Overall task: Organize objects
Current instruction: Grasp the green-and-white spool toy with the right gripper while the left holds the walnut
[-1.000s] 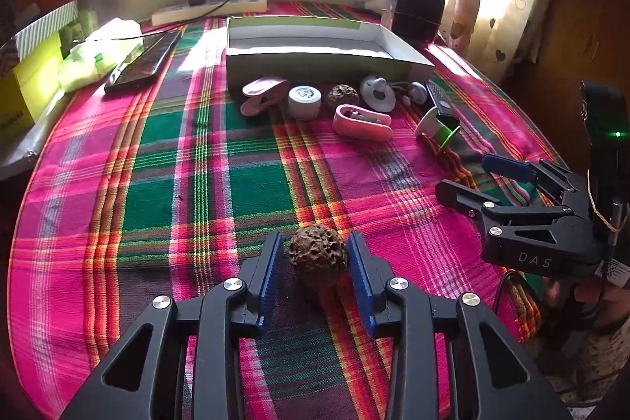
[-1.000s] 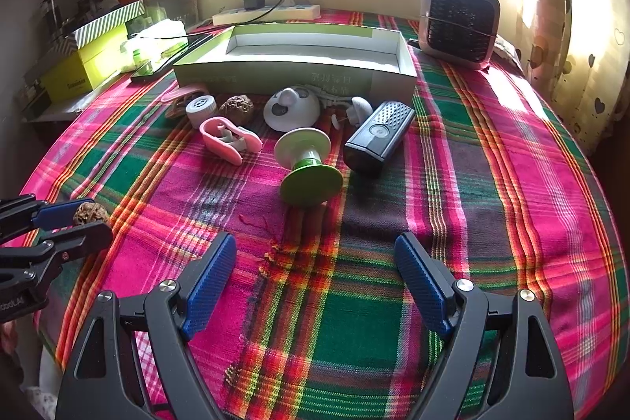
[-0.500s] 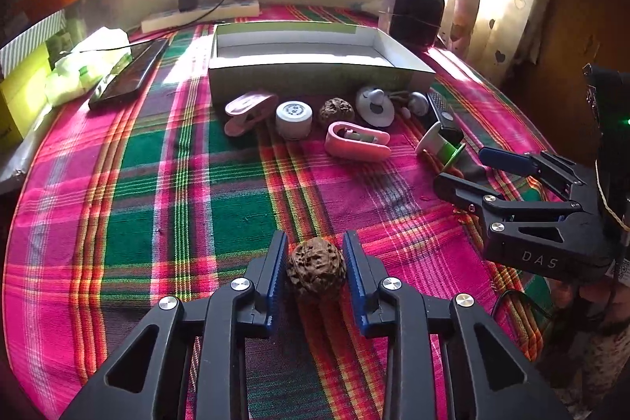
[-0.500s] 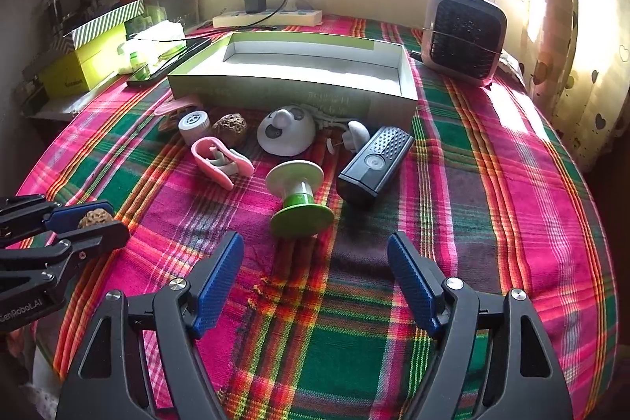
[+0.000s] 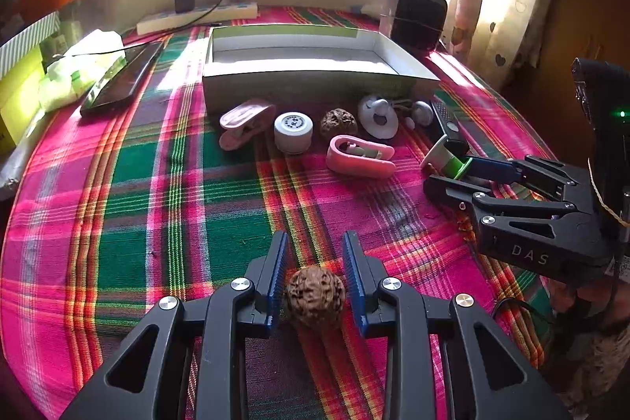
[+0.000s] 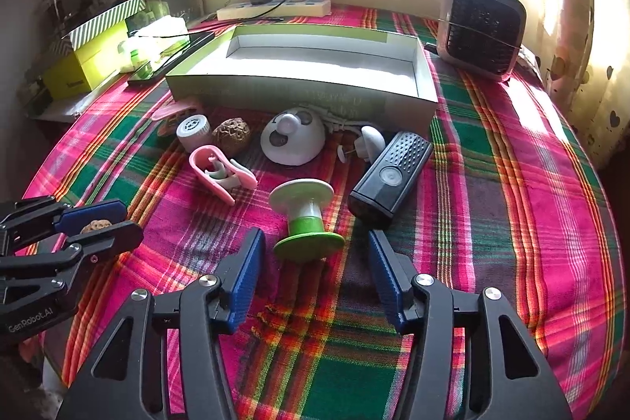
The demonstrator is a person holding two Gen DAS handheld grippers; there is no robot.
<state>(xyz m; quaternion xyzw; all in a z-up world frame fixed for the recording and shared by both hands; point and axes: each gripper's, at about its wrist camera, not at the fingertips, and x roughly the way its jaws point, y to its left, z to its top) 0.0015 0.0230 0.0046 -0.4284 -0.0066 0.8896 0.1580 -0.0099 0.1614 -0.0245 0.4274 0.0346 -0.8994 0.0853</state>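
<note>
A brown walnut [image 5: 315, 298] sits deep between the blue pads of my left gripper [image 5: 315, 237], which is shut on it just above the plaid cloth. The right wrist view shows the same walnut [image 6: 96, 225] in the left gripper [image 6: 120, 219] at the left edge. My right gripper [image 6: 315, 234] is closing, its fingertips on either side of the base of a green and white spool [image 6: 307, 219] without touching it. The open white and green box [image 6: 299, 93] stands at the back, with nothing visible inside it.
In front of the box lie a pink clip [image 5: 246, 123], a white cap [image 5: 293, 130], a second walnut [image 5: 338, 121], a pink holder [image 5: 360, 156], a white dome [image 6: 293, 140] and a black remote [image 6: 390, 180]. A phone [image 5: 122, 81] lies left, a heater [image 6: 482, 26] back right.
The left jaws narrowed onto the walnut, which now sits deeper between them. The right gripper came closer to the spool and its jaws narrowed around it.
</note>
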